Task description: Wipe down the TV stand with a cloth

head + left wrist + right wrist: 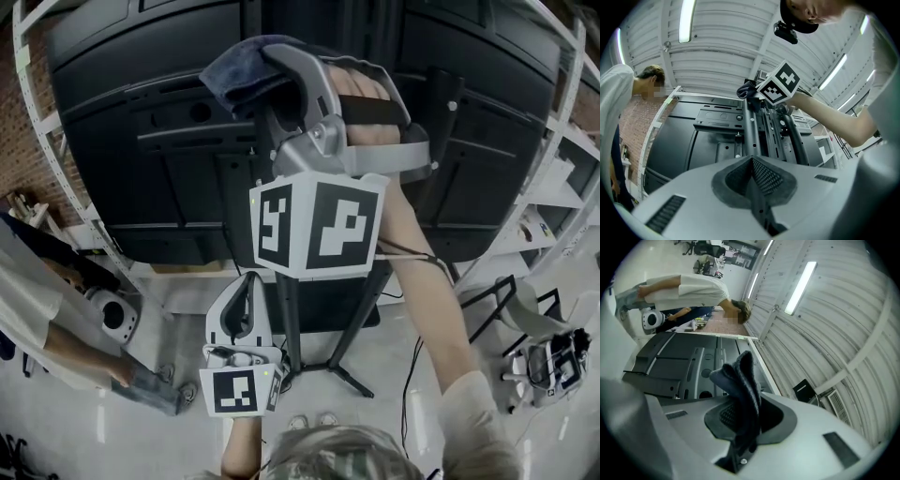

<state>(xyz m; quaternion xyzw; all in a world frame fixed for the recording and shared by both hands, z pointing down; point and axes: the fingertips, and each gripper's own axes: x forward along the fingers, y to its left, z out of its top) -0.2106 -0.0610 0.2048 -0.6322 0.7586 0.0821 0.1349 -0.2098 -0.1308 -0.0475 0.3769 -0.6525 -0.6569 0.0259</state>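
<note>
A dark blue cloth (236, 67) is bunched in my right gripper (277, 73), which is shut on it and raised against the top of the black bracket on the TV's back (169, 141). In the right gripper view the cloth (739, 376) sticks up out of the jaws of my right gripper (743, 404), just off the black panel (670, 362). My left gripper (247, 286) hangs lower beside the TV stand's black column (292, 314), shut with nothing in it. The left gripper view has my left gripper (753, 164) looking up the column (751, 126) at the cloth (746, 88).
A person (42, 314) bends at the left near a white device (114, 316). White metal shelving (37, 122) stands on both sides. The stand's feet (349, 377) spread on the floor, with a cable (412, 375) beside them. Equipment (553, 364) sits at the right.
</note>
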